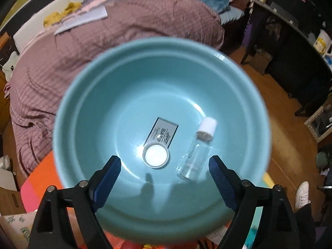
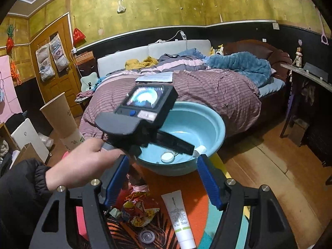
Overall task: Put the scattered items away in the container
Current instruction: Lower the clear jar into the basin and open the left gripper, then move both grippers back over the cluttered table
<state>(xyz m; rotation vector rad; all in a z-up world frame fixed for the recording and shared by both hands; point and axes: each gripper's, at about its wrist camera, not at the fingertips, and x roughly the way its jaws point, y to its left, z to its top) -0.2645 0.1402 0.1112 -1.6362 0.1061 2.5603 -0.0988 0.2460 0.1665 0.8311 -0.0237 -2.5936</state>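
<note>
My left gripper [image 1: 165,171] hangs over the teal basin [image 1: 87,95], jaws spread wide, nothing between them. Low in the basin's centre lie a clear vial [image 1: 195,155] with a white cap and a small round white-lidded jar [image 1: 156,155], side by side, not touching.

My right gripper [image 2: 162,178] is also apart and empty, above the orange mat [image 2: 199,205]. At bottom centre of its view a white tube [image 2: 179,215] and a crumpled wrapper [image 2: 138,209] lie loose.

Risks, as I judge them: the tube squirts or slips if pinched at its soft middle; the wrapper may snag; the left hand [image 2: 83,164] crowds the right's path to the basin.
</note>
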